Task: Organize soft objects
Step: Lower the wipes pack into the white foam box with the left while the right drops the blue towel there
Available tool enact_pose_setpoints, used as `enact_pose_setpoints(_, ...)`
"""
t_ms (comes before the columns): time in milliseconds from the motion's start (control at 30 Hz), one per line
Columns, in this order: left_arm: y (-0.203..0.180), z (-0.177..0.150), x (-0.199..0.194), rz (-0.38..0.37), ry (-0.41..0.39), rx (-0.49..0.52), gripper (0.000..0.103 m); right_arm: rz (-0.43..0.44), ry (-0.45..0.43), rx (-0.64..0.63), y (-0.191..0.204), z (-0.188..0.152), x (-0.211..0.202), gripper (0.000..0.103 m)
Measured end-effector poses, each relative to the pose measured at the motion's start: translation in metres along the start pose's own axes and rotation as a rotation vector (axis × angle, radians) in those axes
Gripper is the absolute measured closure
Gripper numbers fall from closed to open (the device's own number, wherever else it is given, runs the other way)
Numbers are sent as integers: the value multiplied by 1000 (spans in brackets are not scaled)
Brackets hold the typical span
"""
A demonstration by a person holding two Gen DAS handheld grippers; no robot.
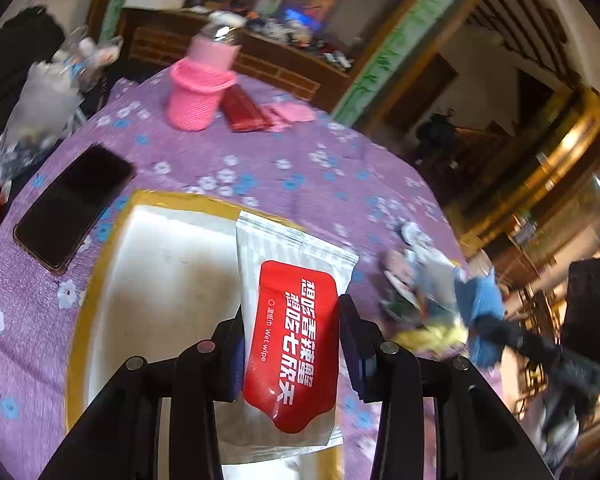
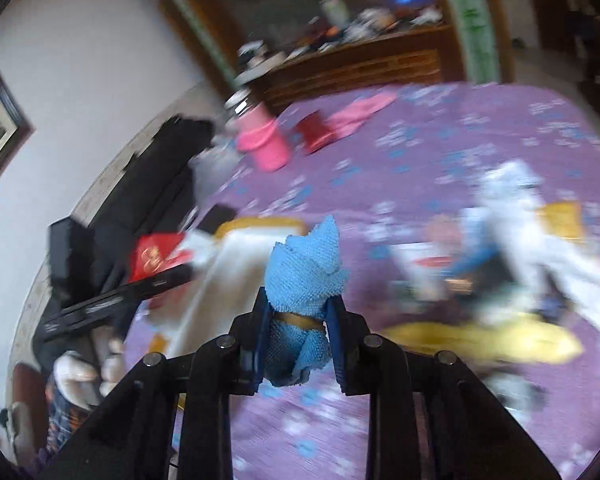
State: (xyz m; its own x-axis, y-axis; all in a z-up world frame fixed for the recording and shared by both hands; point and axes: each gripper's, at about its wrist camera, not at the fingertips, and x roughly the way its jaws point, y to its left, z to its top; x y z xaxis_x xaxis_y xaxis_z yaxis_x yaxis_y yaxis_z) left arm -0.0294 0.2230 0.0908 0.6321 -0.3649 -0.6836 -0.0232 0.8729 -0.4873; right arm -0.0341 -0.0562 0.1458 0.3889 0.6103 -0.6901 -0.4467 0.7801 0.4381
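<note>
Left wrist view, l to r: black phone [image 1: 74, 208] flat on the purple flowered cloth [image 1: 300, 160], pink knit bottle sleeve [image 1: 198, 94] w/ red packet [image 1: 246, 110] just beside it further back. White tray w/ gold rim [image 1: 164, 280] lies near. Left gripper [image 1: 291, 354] is clamped on a red & silver wet wipe pack [image 1: 292, 336], held over the tray's right edge. Blurry heap of stuff [image 1: 420, 292] to the right.

Right wrist view: right gripper [image 2: 298, 330] squeezes a blue cloth [image 2: 306, 276] above the purple cloth, tray just to its left; yellow item [image 2: 500, 340] lies right, blurred
</note>
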Motion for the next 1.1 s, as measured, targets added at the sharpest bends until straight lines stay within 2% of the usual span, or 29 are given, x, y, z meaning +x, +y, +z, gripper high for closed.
enact_pose_setpoints(167,23,15,29,14,13,-40,61,23,93,-33,38,11,77,78)
enact_pose_setpoints(367,42,28,59,1,49,-82,59,-54,154,-55,54,26,137,77)
enact_pose_setpoints(433,50,29,67,-11,57,-135,53,-86,181,-81,57,29,150,75)
enact_pose_setpoints(500,58,29,69,-41,64,-191,42,-134,181,-96,57,34,158,66)
enact_pose_setpoints(533,61,29,68,-59,62,-213,42,-147,178,-102,56,36,161,51)
enact_pose_setpoints(567,62,28,66,-73,55,-227,42,-164,169,-111,56,37,162,42)
enact_pose_setpoints(633,61,27,61,-69,43,-219,42,-195,135,-136,56,37,156,42)
enact_pose_setpoints(767,51,21,39,-57,6,-219,41,-195,76,-129,49,36,132,42)
enact_pose_setpoints(833,40,10,25,-45,-46,-193,32,-193,35,-131,45,33,114,42)
enact_pose_setpoints(900,27,0,20,-10,-84,-157,29,-199,-7,-139,39,24,90,41)
enact_pose_setpoints(1100,5,-21,39,104,-36,8,29,-276,-91,-88,1,-14,26,40)
